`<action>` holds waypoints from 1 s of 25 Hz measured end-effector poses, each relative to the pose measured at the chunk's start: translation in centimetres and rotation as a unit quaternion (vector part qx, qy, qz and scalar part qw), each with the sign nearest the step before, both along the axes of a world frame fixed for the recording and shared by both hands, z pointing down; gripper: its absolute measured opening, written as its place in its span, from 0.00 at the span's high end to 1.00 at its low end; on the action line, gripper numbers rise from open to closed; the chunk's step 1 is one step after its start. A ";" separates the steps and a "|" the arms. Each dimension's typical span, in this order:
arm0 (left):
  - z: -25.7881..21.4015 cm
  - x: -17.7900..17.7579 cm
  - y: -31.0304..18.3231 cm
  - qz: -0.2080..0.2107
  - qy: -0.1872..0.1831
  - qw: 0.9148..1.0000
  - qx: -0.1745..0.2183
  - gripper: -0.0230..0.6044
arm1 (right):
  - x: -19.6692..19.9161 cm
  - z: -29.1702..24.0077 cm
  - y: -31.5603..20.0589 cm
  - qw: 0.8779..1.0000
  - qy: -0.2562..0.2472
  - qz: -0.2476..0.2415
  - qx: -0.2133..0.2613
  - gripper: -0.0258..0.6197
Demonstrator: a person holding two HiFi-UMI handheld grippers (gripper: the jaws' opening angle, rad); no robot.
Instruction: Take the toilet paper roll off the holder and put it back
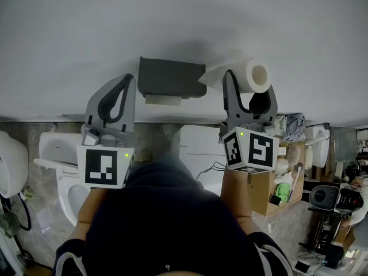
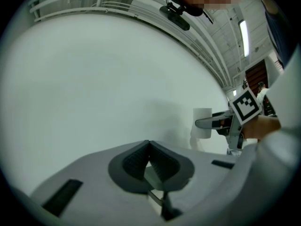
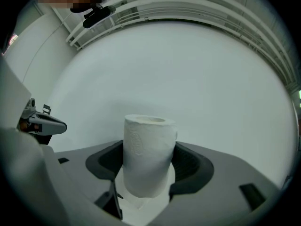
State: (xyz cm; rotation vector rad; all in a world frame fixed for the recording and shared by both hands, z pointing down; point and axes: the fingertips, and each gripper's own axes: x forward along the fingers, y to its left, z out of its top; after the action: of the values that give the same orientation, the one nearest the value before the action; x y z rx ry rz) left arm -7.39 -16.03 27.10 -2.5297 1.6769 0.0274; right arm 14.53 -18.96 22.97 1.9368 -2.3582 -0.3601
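Below the person's dark shirt (image 1: 167, 211), two handheld grippers reach toward a white wall (image 1: 172, 16). The right gripper (image 1: 249, 86) clamps the toilet paper roll (image 1: 256, 75) just right of the dark wall-mounted holder (image 1: 171, 78), with a loose sheet trailing toward the holder. The left gripper (image 1: 126, 82) hangs left of the holder, its jaws pressed together and empty.

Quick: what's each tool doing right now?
Left tool: closed, nothing in it.
Right tool: closed on the toilet paper roll.
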 end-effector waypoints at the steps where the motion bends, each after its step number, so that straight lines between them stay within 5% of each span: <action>1: 0.0 0.0 0.0 0.000 0.000 1.000 0.000 0.96 | -0.2 -0.2 0.0 1.000 0.000 -0.002 0.002 0.47; 25: -0.1 -0.5 0.5 -0.012 0.001 1.000 0.000 0.96 | -3.6 -1.0 -0.7 0.999 0.003 -0.045 0.011 0.47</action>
State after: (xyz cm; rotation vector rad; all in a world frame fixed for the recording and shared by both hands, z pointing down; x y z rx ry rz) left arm -7.89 -15.55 26.98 -2.5105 1.7084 0.0289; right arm 10.89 -19.62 21.98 1.8390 -2.4533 -0.3985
